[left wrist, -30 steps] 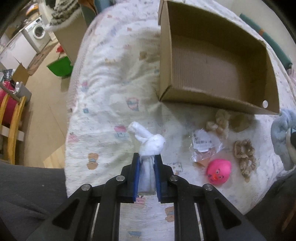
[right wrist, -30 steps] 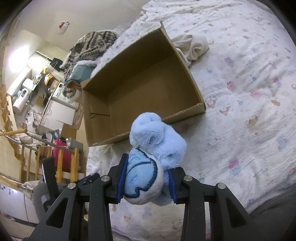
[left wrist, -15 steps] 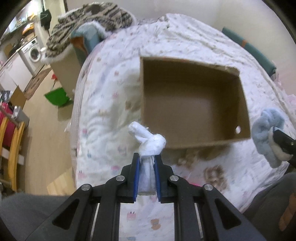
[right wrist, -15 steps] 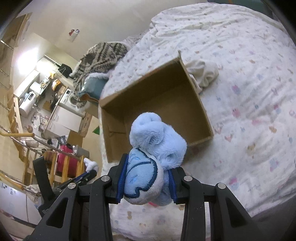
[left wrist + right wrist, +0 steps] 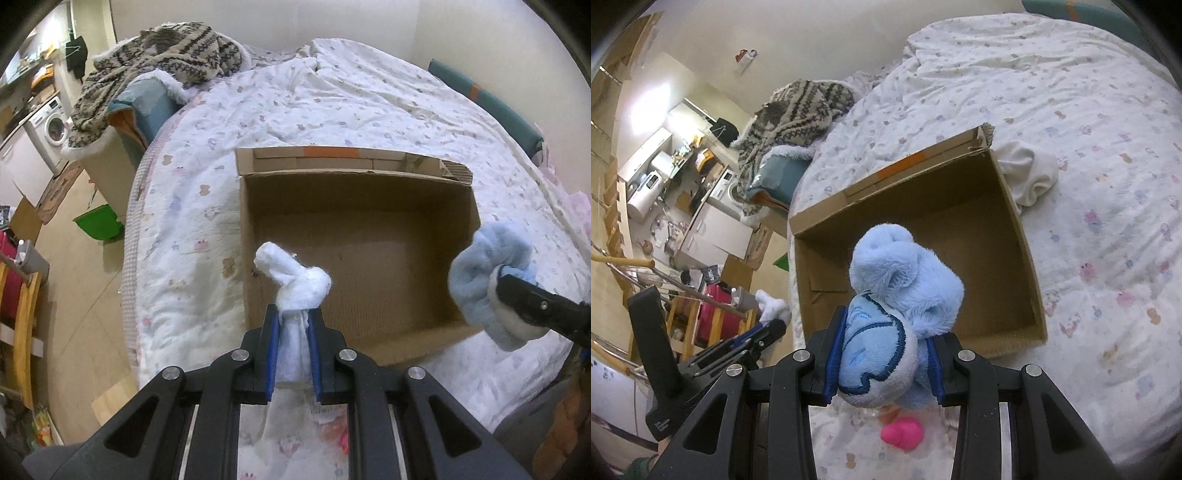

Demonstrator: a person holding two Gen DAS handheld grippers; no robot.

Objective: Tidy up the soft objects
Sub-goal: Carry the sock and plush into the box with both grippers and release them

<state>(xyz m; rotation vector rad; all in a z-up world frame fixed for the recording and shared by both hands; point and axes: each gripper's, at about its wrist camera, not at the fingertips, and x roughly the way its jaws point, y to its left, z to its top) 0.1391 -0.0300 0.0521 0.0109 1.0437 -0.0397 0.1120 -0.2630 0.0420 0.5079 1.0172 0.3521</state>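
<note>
In the left wrist view, the left gripper (image 5: 292, 328) was clamped almost fully closed on a knotted white cloth toy (image 5: 295, 284), held above the near-left corner of the open brown cardboard box (image 5: 369, 236). In the right wrist view, the right gripper (image 5: 884, 350), partly open, squeezed a fluffy light-blue plush toy (image 5: 901, 288) over the box's near edge.

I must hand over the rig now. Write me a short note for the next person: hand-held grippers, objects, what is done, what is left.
Left hand-held gripper: shut on the white knotted cloth.
Right hand-held gripper: shut on the blue plush toy.
Both are held in front of the cardboard box on the bed; the box looks empty.
Done: both items picked up.
Left: drop them into the box, then probably the pink toy lying on the bed under the right gripper.
</note>
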